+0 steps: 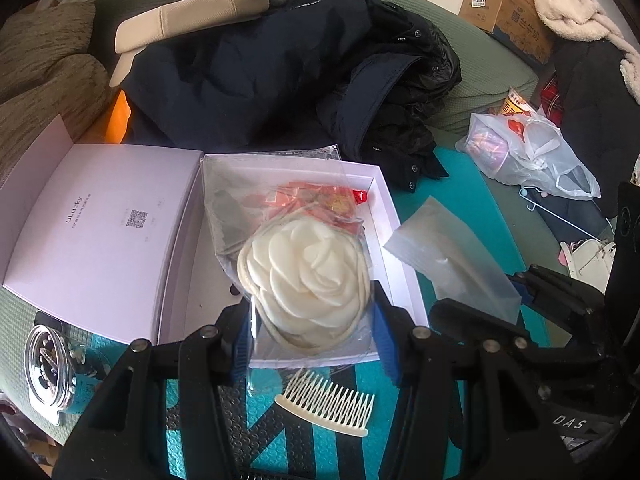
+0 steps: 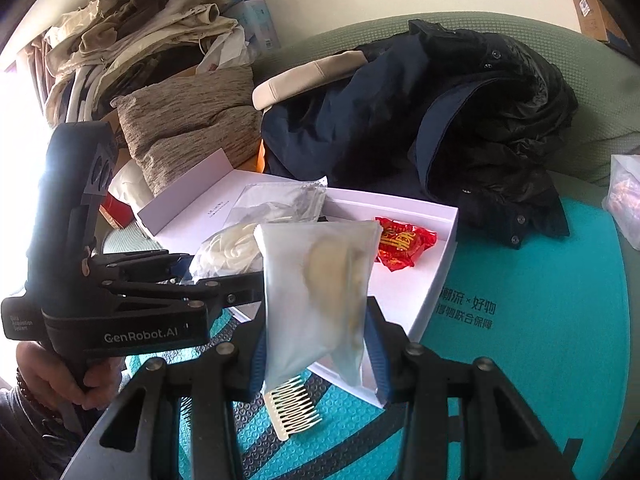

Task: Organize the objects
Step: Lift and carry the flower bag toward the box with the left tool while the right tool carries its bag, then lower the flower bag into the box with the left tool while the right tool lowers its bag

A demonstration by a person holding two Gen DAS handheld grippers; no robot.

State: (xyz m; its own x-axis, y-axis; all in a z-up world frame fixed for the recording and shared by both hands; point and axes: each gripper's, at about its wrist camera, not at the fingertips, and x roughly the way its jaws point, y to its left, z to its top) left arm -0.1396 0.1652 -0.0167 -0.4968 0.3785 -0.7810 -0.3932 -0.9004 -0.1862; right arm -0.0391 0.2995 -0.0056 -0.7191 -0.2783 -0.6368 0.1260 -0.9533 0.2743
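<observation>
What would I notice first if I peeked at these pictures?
Probably the big white fabric rose sealed in a clear bag, held by the left gripper over the open white box. Next, the frosted pouch pinched in the right gripper, and the little white comb lying on the teal mat just in front of the box.

box interior: the white box [image 2: 436,248] has bare floor on its right side, only the red packet [image 2: 402,248] lying there
left of box: its open lid [image 1: 100,224] blocks that side
behind box: the dark coat [image 1: 304,80] is piled right against the back wall
front of box: the comb [image 1: 326,404] lies on the teal mat [image 2: 540,320]
right of box: open mat, nothing in the way
</observation>
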